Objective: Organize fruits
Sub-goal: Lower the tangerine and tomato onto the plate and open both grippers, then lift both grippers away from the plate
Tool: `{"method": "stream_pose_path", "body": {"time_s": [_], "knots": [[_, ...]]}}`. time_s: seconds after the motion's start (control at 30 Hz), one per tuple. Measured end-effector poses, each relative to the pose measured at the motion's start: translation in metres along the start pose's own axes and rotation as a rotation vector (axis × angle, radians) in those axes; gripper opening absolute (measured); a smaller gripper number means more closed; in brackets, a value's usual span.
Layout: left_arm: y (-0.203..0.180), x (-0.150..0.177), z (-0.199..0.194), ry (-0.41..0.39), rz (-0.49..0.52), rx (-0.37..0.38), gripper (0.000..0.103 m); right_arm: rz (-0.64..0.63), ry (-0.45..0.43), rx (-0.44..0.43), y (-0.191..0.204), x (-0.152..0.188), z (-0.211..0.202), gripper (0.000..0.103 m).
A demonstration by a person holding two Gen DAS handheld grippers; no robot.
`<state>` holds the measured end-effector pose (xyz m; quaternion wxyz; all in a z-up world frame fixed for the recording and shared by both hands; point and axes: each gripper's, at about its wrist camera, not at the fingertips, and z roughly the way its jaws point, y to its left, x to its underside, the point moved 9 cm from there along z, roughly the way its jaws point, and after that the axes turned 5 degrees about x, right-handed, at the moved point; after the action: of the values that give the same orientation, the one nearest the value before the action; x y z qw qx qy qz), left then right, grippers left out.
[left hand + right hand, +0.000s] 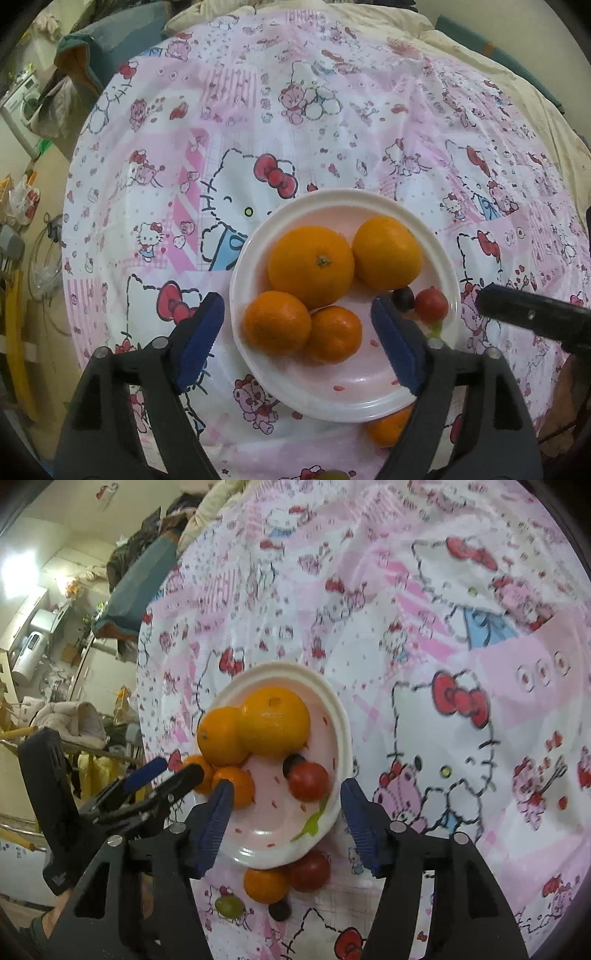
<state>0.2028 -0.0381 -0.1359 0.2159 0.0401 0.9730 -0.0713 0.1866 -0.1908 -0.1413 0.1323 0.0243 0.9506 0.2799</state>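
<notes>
A white plate (pixel 258 373) holds two large oranges (pixel 310 266), two small tangerines (pixel 277 323), a red tomato (pixel 431 304) and a dark grape (pixel 403 298). My left gripper (pixel 297 338) is open and empty, hovering over the plate's near side. My right gripper (pixel 284 821) is open and empty above the plate (pixel 332 812). Off the plate, near me, lie a tangerine (pixel 265 884), a tomato (pixel 309 871), a green grape (pixel 229 905) and a dark grape (pixel 279 910). The left gripper (pixel 162 775) also shows in the right wrist view.
The round table wears a pink Hello Kitty cloth (pixel 258 129). Its left edge drops to a cluttered floor (pixel 33 240). The right gripper's finger (pixel 532 314) reaches in at the plate's right. A loose tangerine (pixel 386 428) lies beneath the plate's near rim.
</notes>
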Motion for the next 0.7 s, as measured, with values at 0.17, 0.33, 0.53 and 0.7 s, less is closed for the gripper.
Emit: {"method": "stream_pose_path", "body": {"time_s": [0.17, 0.33, 0.53, 0.7], "knots": [[0.003, -0.002, -0.011, -0.043, -0.019, 0.002, 0.079, -0.010, -0.022, 0.003, 0.003, -0.005, -0.010, 0.064], [0.002, -0.004, -0.026, -0.089, -0.016, 0.010, 0.079, -0.046, -0.053, 0.026, 0.007, -0.006, -0.023, 0.072], [0.003, -0.002, -0.041, -0.116, -0.030, 0.014, 0.079, -0.062, -0.090, 0.059, 0.007, -0.004, -0.036, 0.074], [0.009, 0.002, -0.054, -0.142, -0.043, 0.001, 0.079, -0.064, -0.103, 0.053, 0.008, 0.003, -0.047, 0.074]]}}
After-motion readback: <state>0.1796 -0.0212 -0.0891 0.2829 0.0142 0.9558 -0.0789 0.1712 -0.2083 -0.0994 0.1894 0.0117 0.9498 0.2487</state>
